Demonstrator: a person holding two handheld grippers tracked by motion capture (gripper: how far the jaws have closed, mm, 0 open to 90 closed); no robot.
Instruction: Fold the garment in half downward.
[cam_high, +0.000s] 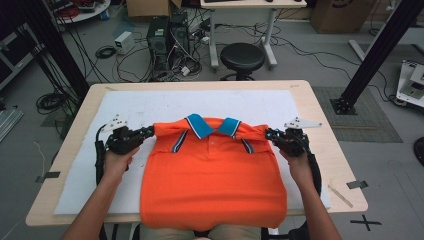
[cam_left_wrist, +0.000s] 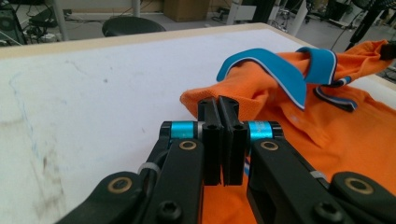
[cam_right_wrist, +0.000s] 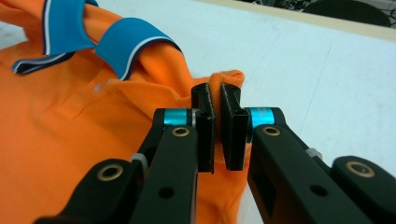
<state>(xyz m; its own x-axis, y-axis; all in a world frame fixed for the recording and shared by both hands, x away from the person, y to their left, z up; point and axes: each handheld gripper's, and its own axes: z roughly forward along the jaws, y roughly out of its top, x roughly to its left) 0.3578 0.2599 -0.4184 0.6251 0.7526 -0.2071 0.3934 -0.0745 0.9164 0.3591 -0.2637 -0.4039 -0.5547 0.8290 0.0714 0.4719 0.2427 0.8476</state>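
An orange polo shirt (cam_high: 212, 175) with a blue collar (cam_high: 214, 125) lies face up on the white mat, its lower part hanging over the near table edge. My left gripper (cam_high: 150, 132) is shut on the shirt's left shoulder fold, and my right gripper (cam_high: 268, 133) is shut on the right shoulder fold. In the left gripper view the jaws (cam_left_wrist: 218, 112) pinch orange fabric (cam_left_wrist: 327, 135) beside the collar (cam_left_wrist: 280, 70). Orange cloth (cam_right_wrist: 226, 77) bunches up between the black jaws in the right gripper view, where the right gripper (cam_right_wrist: 217, 95) grips it.
A white mat (cam_high: 150, 107) covers the wooden table (cam_high: 330, 150). Behind the table stand a black stool (cam_high: 242, 57), a computer tower (cam_high: 159, 37) with cables, and a white desk leg. Black frame posts rise at the left and right. A person's forearms enter from the bottom.
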